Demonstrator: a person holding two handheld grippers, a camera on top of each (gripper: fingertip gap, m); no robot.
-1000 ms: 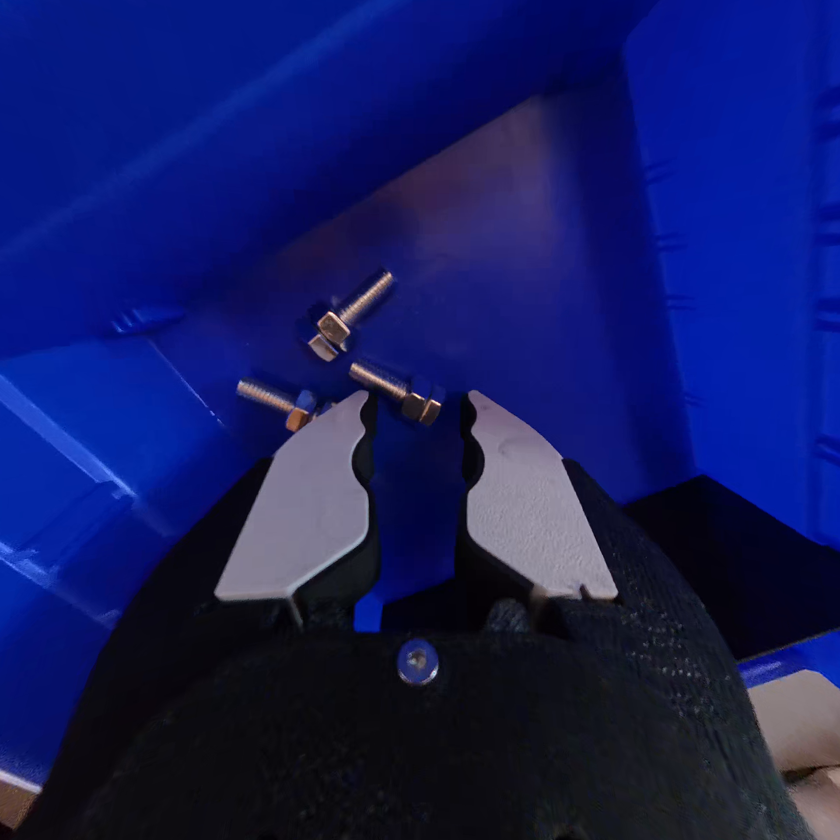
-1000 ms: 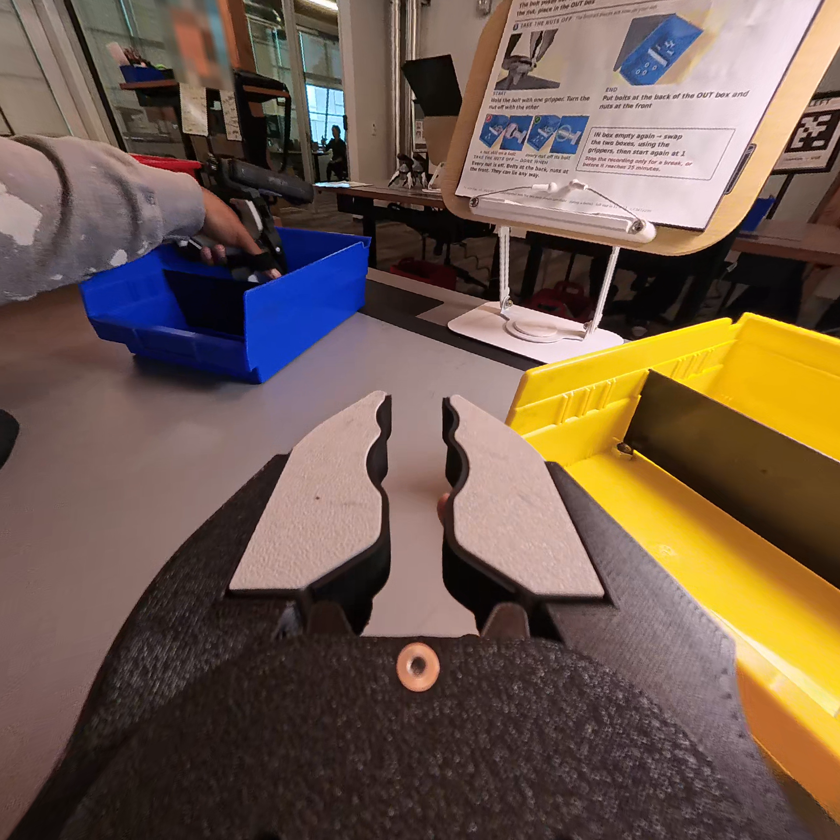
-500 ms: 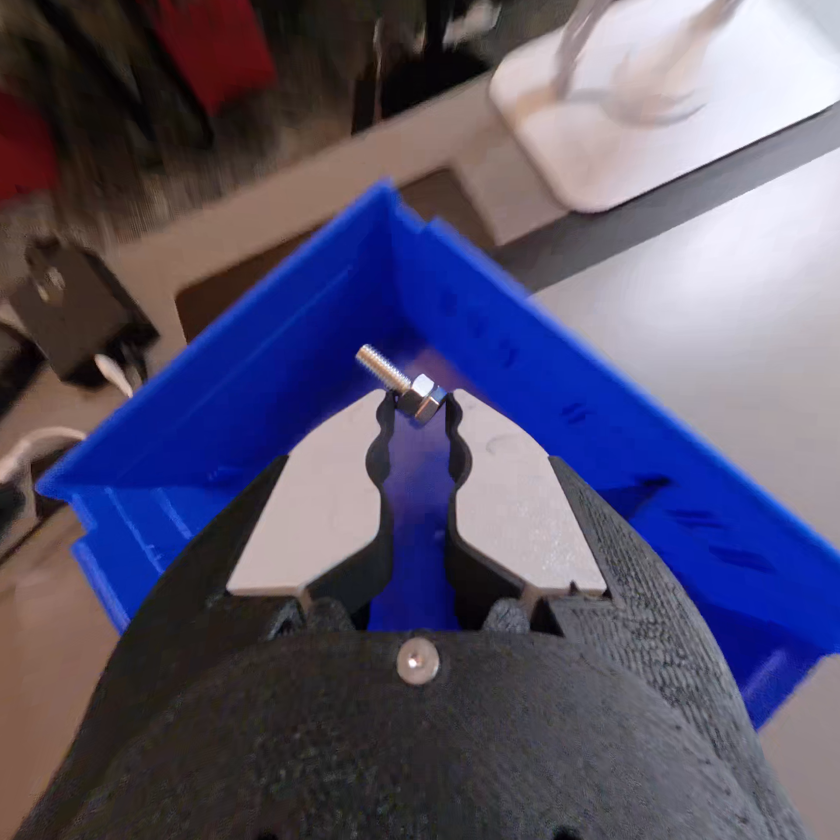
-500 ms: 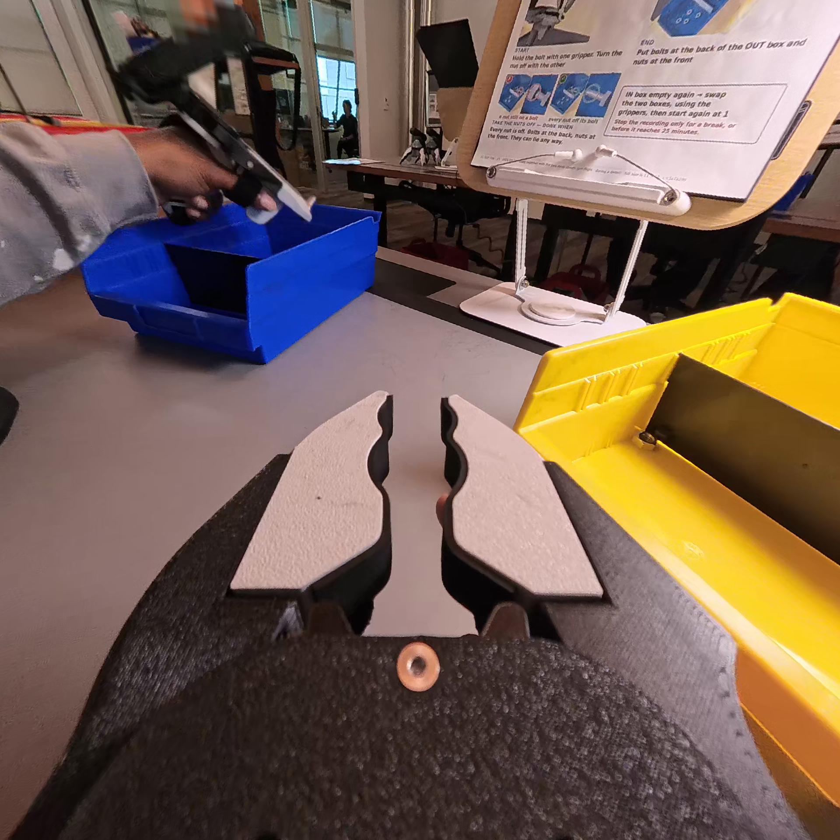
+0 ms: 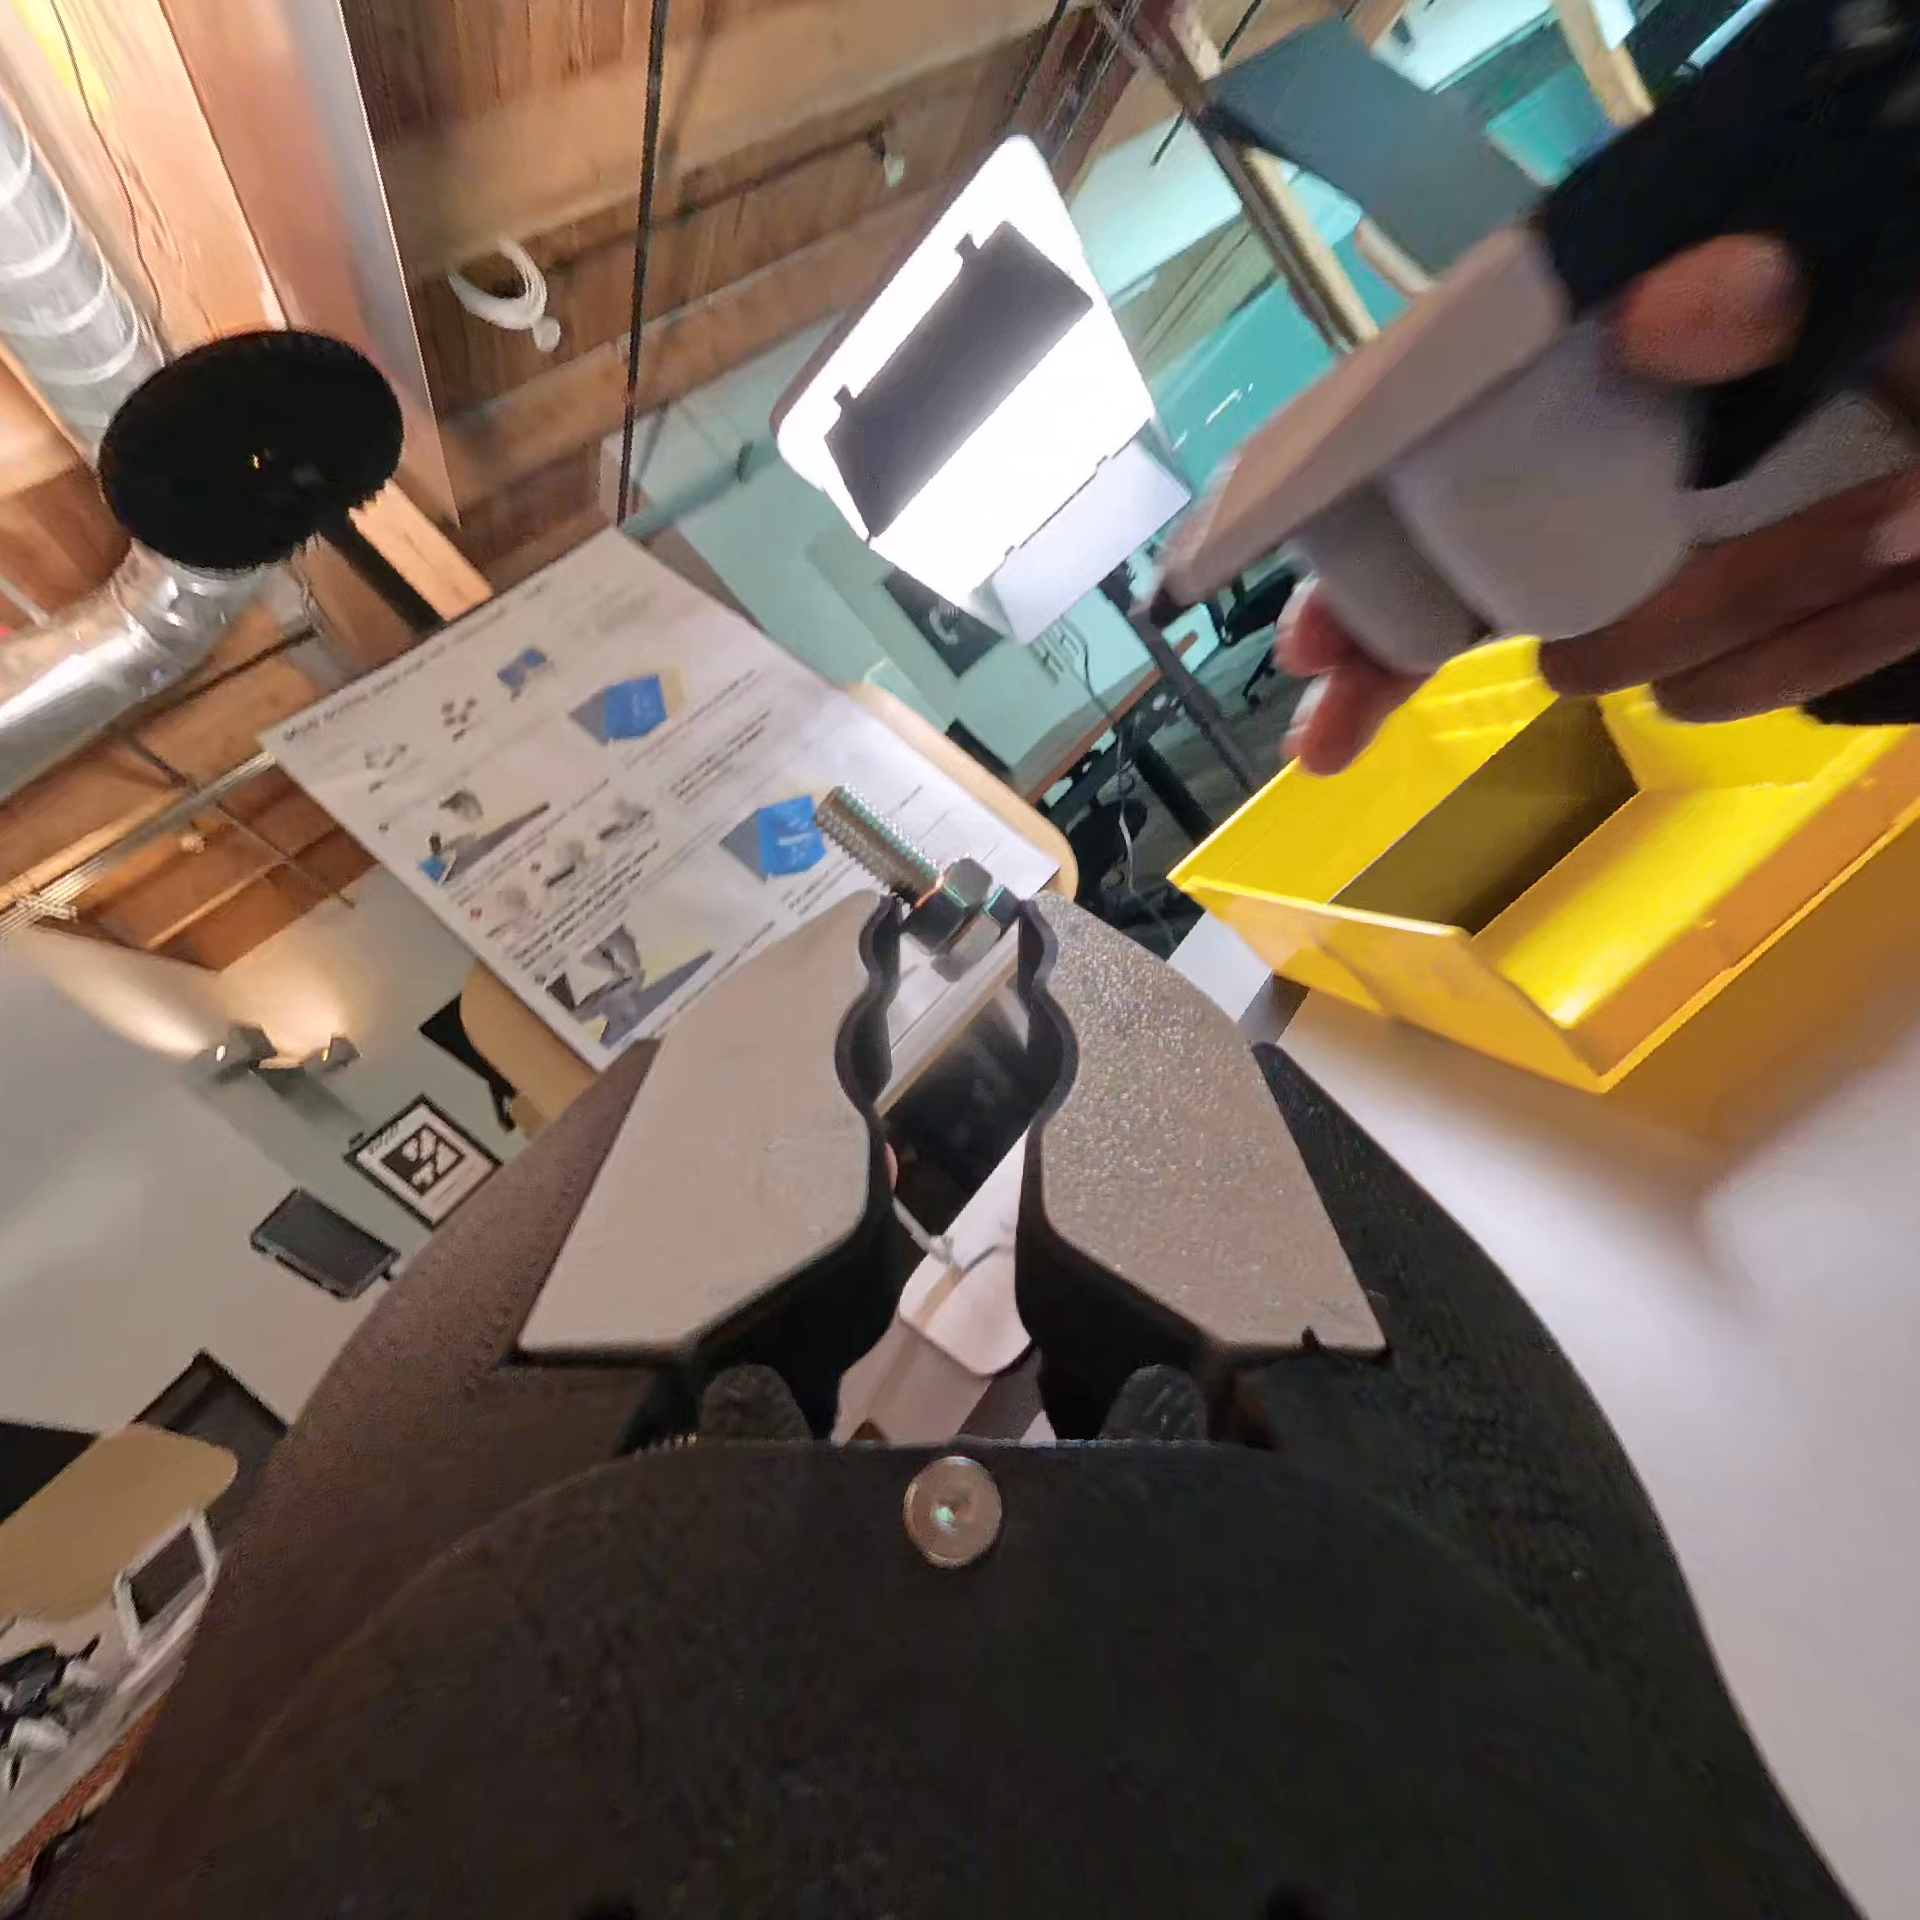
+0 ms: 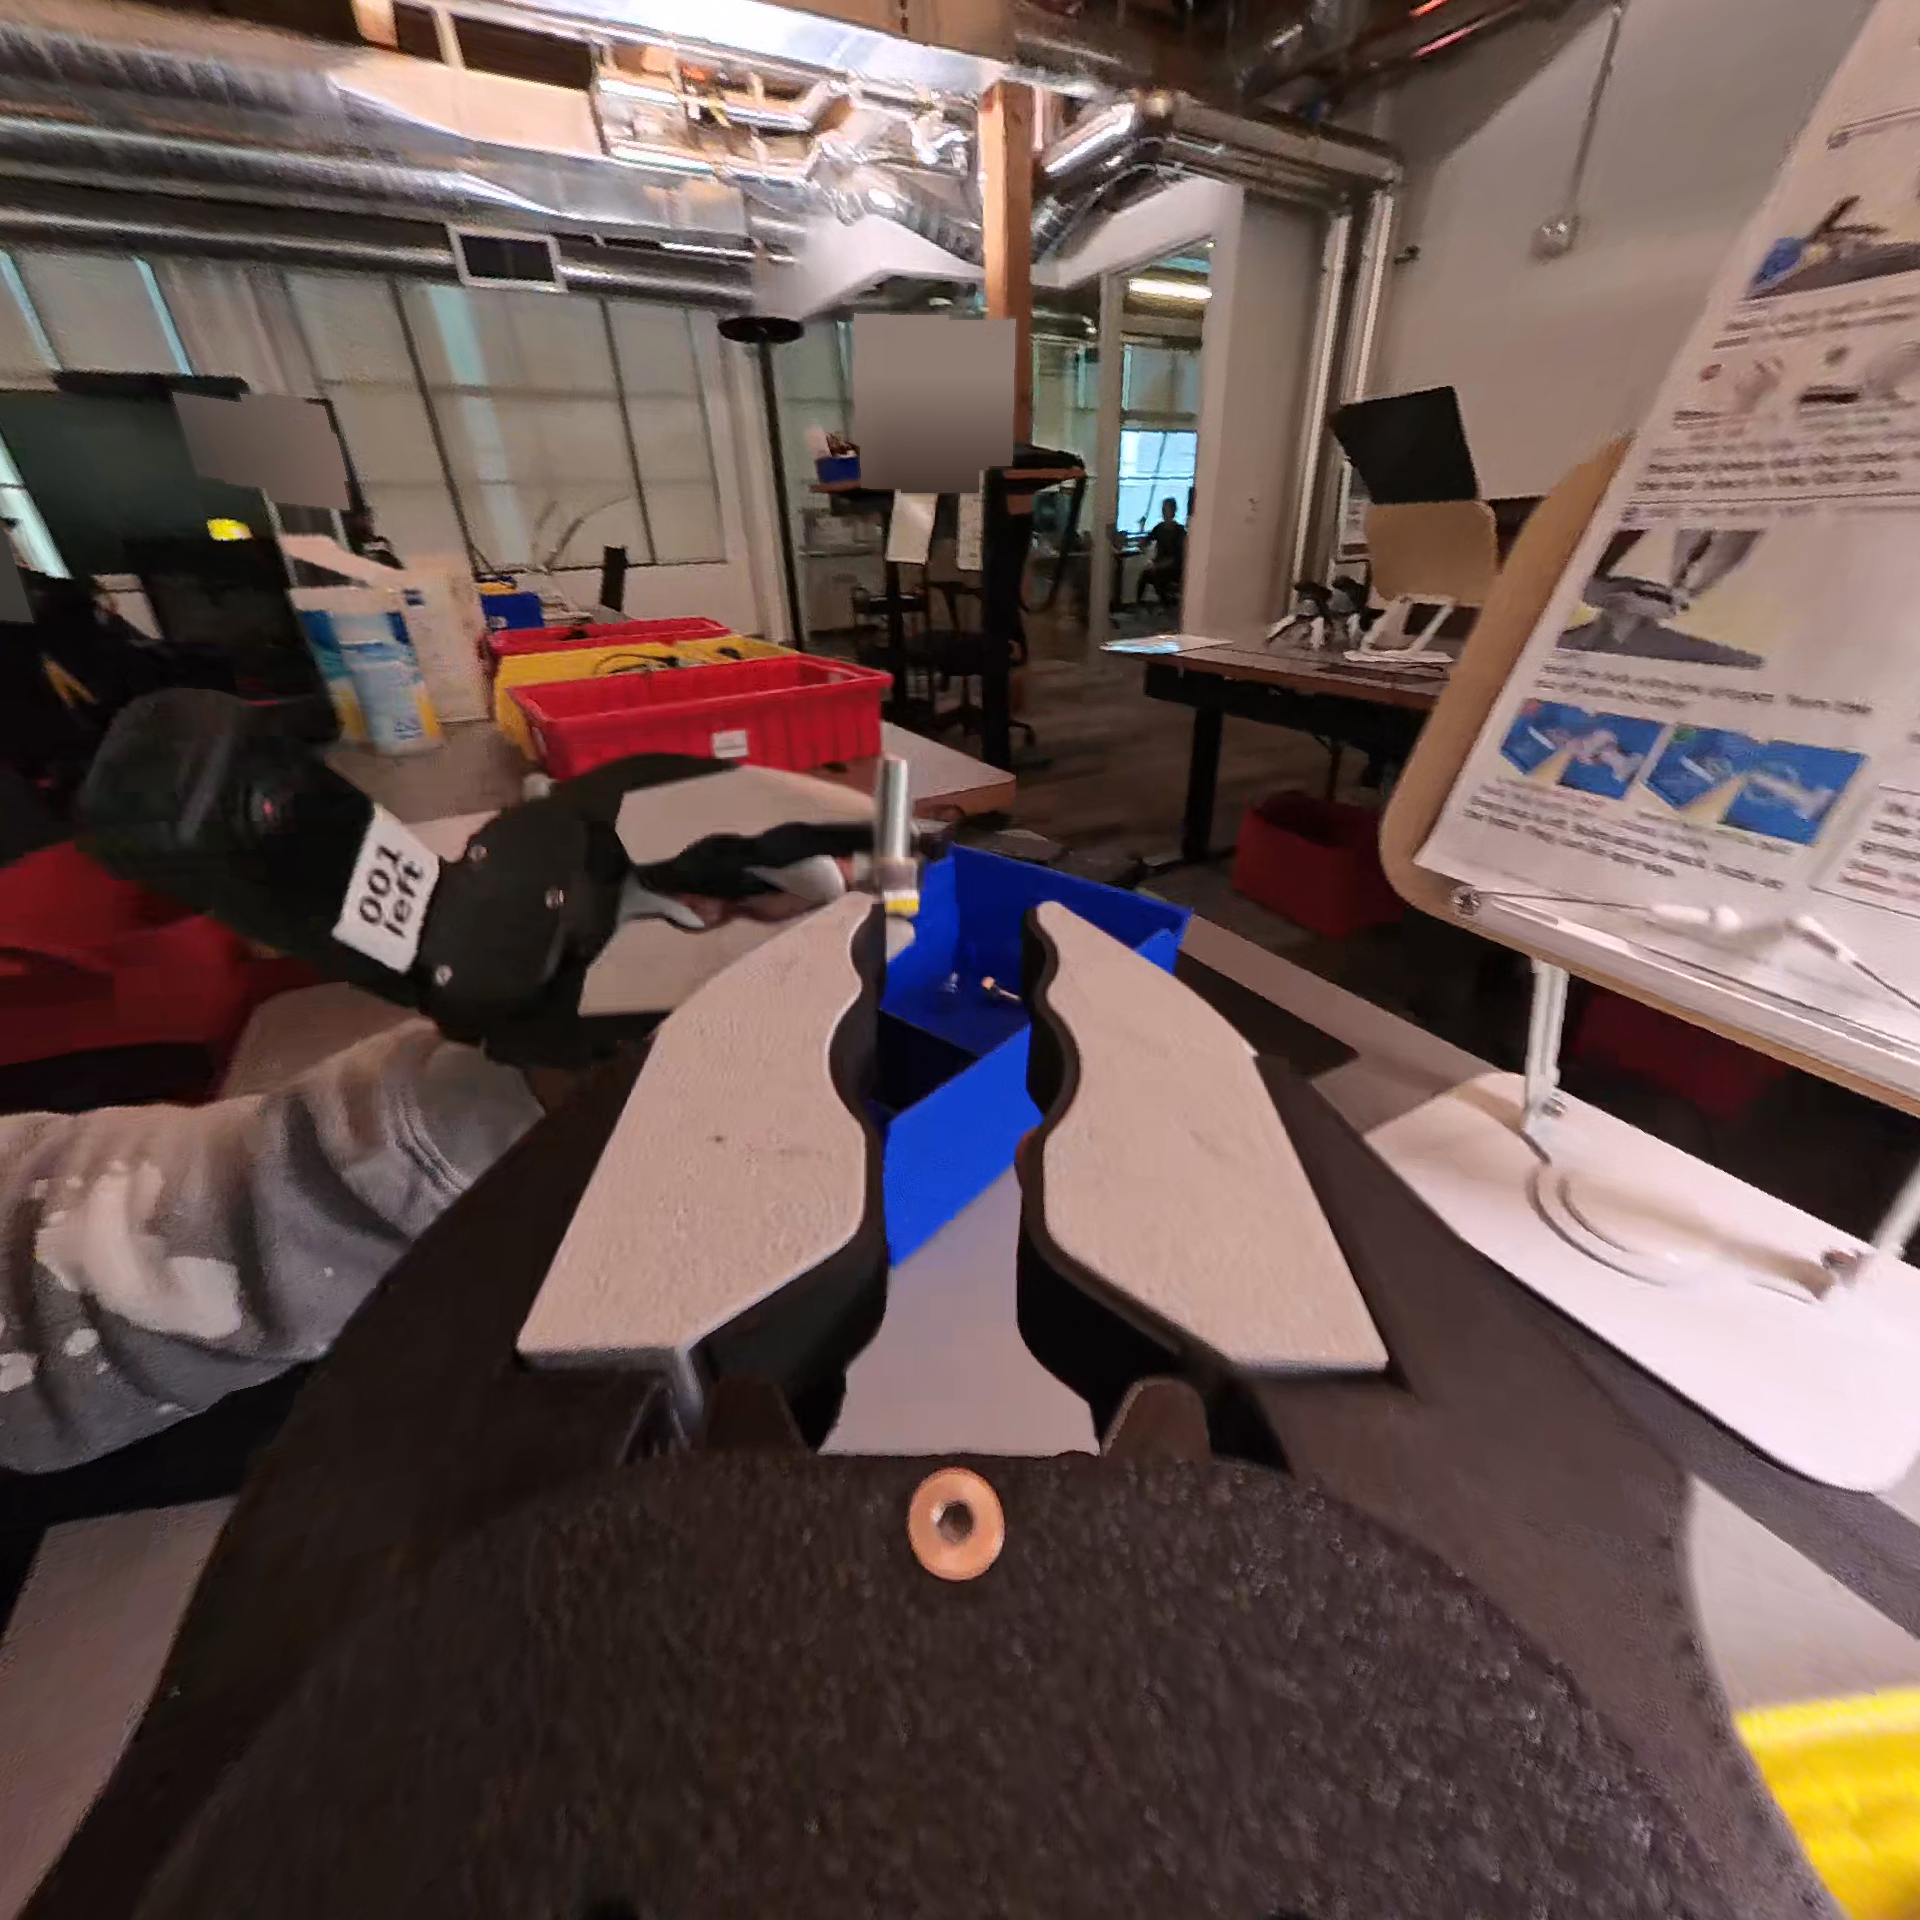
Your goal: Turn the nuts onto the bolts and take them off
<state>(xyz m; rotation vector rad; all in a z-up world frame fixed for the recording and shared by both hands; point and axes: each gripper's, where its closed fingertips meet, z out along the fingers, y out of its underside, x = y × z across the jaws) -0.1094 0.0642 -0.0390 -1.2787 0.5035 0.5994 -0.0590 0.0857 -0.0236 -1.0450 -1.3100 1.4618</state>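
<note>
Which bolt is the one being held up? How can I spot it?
Find the blue bin on the grey table. In front of it, the left tongs pinch one silver bolt, nut still on, threads pointing up. The other bolts lie loose inside the bin.
</note>
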